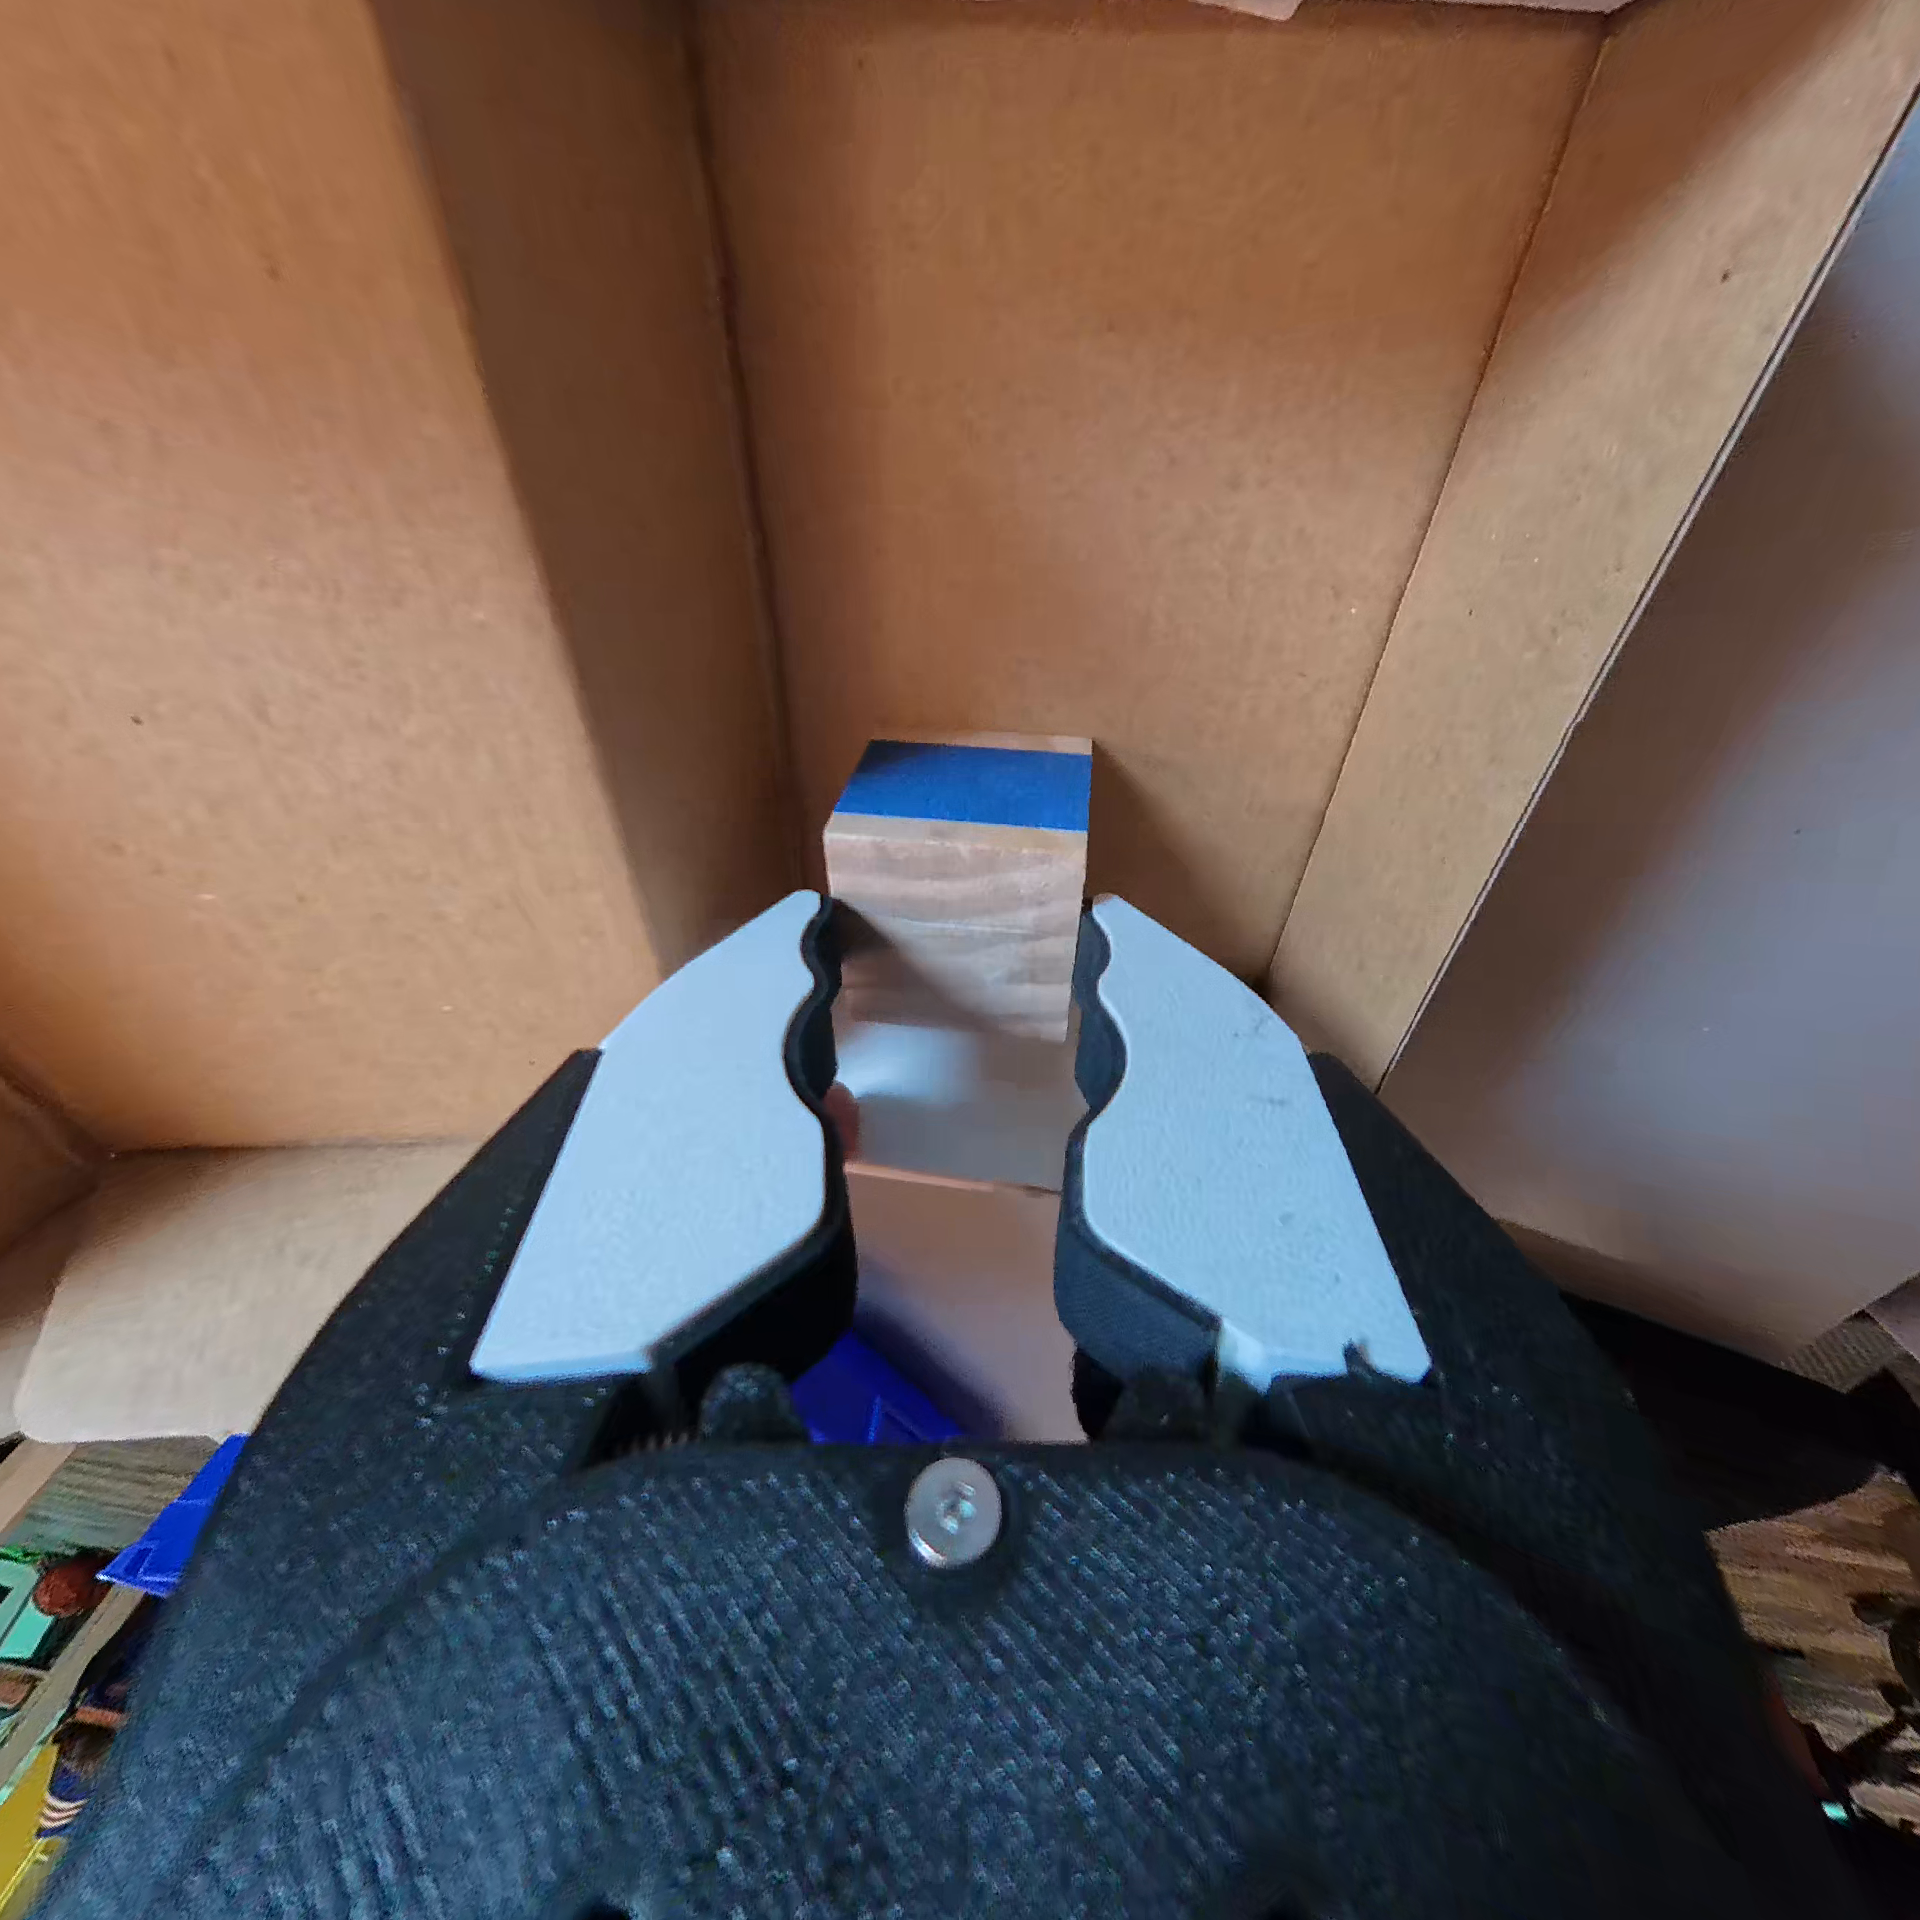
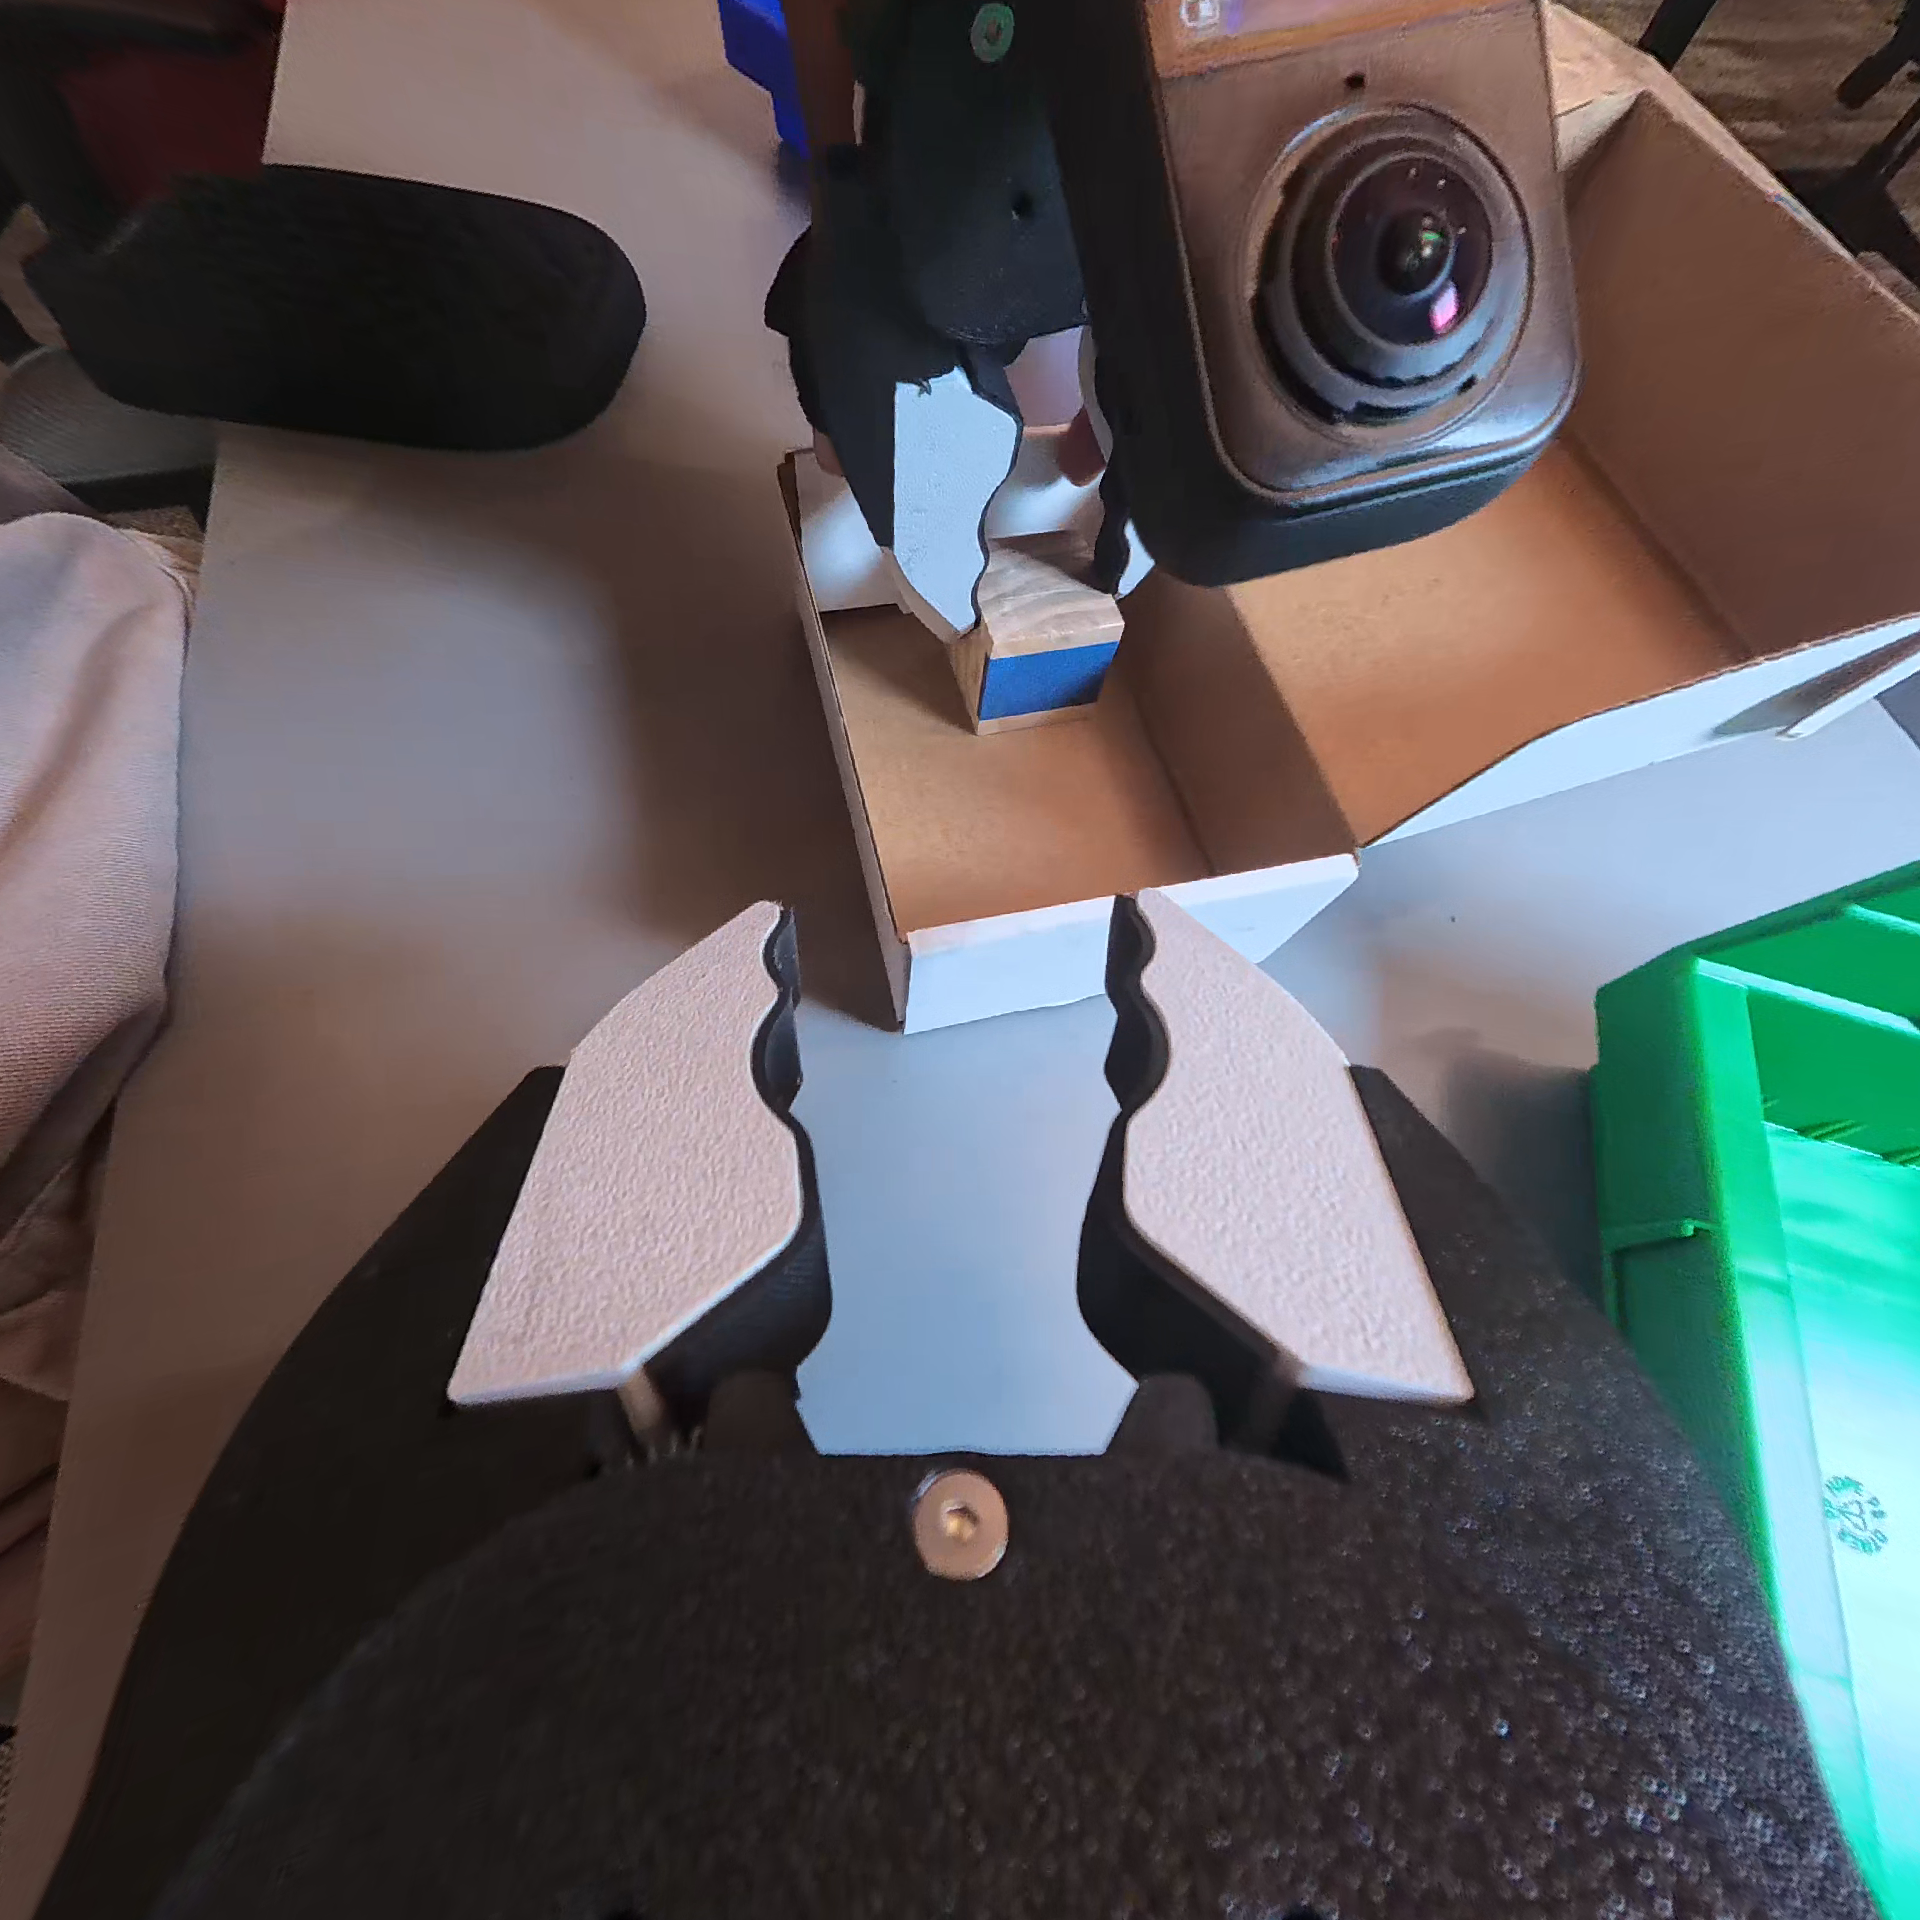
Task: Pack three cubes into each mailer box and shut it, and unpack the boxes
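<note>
A wooden cube (image 1: 956, 873) with a blue face sits between the fingertips of my left gripper (image 1: 951, 920), low inside the open brown mailer box (image 1: 1091, 416), near a corner. Both fingers touch the cube's sides. The right wrist view shows the same: the left gripper (image 2: 1039, 597) reaches down into the box (image 2: 997, 831) and clasps the cube (image 2: 1039, 681) close to the box floor. No other cube shows in the box. My right gripper (image 2: 951, 914) is open and empty, above the white table (image 2: 416, 727) just in front of the box's near corner.
A green plastic bin (image 2: 1714, 1091) stands on the table at the right. A black padded chair armrest (image 2: 343, 312) lies beyond the table's left edge, with pale cloth (image 2: 73, 831) beside it. A blue bin (image 2: 758, 62) is at the back. The left gripper's camera (image 2: 1382, 260) hangs over the box.
</note>
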The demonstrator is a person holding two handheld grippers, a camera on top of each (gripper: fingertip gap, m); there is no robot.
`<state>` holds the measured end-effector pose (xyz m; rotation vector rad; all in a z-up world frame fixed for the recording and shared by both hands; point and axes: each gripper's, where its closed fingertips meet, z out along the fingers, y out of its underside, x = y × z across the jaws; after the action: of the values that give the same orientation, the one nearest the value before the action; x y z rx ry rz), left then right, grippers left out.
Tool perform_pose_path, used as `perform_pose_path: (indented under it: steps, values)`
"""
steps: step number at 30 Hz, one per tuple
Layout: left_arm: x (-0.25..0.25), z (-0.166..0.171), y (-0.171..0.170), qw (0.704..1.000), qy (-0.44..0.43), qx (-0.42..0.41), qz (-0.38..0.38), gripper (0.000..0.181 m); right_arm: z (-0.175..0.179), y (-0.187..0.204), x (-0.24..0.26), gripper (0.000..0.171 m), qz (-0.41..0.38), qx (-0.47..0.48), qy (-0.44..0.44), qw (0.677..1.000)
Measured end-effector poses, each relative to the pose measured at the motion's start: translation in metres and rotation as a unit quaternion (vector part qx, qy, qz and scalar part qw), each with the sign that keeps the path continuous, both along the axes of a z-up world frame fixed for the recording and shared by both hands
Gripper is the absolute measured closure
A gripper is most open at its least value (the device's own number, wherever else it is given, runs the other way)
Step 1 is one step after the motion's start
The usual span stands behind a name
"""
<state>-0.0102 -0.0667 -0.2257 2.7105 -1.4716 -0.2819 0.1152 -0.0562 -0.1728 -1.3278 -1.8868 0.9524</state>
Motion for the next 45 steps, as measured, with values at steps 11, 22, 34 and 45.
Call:
perform_pose_path:
  steps: [11, 22, 34, 45]
  values:
    - [-0.005, 0.0, -0.008, 1.0, -0.006, 0.018, -0.012, 0.138, -0.005, 0.003, -0.001, 0.115, -0.005, 0.002, -0.007, 1.0]
    - [-0.017, 0.047, 0.0, 0.994, -0.021, 0.101, -0.039, 0.13, -0.008, 0.001, -0.001, 0.116, 0.0, 0.001, -0.01, 1.0]
    - [-0.247, 0.068, -0.05, 0.957, -0.031, 0.101, 0.27, 0.129, 0.001, -0.004, 0.0, 0.117, 0.01, -0.014, 0.008, 1.0]
    - [-0.279, -0.001, -0.081, 0.954, -0.026, 0.056, 0.295, 0.154, -0.001, -0.001, -0.002, 0.117, 0.006, -0.028, 0.007, 1.0]
